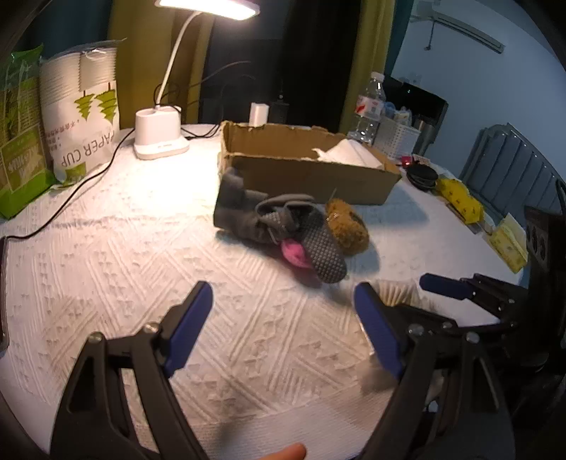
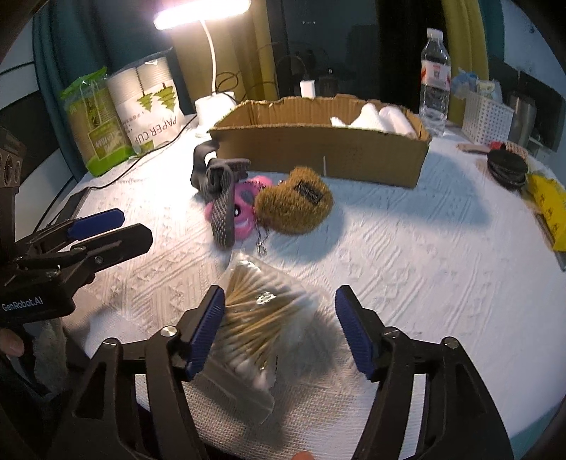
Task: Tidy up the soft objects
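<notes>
Now, right gripper (image 2: 279,329): held spread around swab bag (image 2: 261,318), near cardboard box (image 2: 318,155).
Left gripper (image 1: 283,325): held spread, nothing gripped; bare tablecloth (image 1: 123,247) left of box.

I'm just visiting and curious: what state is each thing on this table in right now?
Lamp: switched on.
Cardboard box: open, white items at one end.
Water bottle: upright, capped.
Grey socks: piled outside the box.
Brown plush: on the table, touching the pink toy.
Cotton swab bag: between the fingers, ungripped.
Left tool: open, empty.
Right tool: open.

Left gripper (image 1: 283,318) and right gripper (image 2: 279,331) (both agape)
</notes>
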`<state>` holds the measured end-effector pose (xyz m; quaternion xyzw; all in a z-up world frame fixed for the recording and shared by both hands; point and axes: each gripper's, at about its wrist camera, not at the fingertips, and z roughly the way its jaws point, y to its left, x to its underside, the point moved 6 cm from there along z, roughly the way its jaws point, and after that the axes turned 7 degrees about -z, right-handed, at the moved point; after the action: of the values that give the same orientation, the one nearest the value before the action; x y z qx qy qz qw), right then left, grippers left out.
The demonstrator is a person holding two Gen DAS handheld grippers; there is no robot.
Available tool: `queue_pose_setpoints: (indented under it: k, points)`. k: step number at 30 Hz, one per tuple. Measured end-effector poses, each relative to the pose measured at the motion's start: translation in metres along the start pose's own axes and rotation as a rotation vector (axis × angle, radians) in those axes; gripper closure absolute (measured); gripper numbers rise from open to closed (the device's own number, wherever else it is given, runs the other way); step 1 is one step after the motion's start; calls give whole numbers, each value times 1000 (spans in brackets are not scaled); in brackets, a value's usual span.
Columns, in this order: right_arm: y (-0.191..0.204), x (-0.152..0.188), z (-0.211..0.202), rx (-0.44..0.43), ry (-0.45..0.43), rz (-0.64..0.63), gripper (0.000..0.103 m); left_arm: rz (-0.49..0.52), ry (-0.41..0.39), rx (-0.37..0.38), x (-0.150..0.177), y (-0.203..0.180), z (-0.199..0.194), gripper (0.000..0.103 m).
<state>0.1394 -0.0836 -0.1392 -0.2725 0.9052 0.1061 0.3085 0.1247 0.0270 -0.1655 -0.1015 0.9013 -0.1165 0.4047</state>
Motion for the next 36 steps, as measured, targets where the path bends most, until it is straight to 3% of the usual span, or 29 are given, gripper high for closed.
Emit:
queue_pose_setpoints:
  k: [5, 12, 18, 23, 36]
  points:
    - [-1, -1, 6, -33, 4, 15, 27, -2, 9, -8, 0, 2, 5, 20]
    - [6, 0, 15, -127, 24, 27, 29, 1, 27, -28, -3, 3, 15, 20]
    - [11, -7, 13, -192, -4, 6, 59, 17, 39, -50, -10, -4, 22, 20]
    - [-4, -15, 7, -178, -32, -1, 68, 36, 43, -63, -19, -17, 29, 20]
    - [-92, -26, -13, -99, -100, 87, 69, 128, 64, -59, -46, -75, 63, 20]
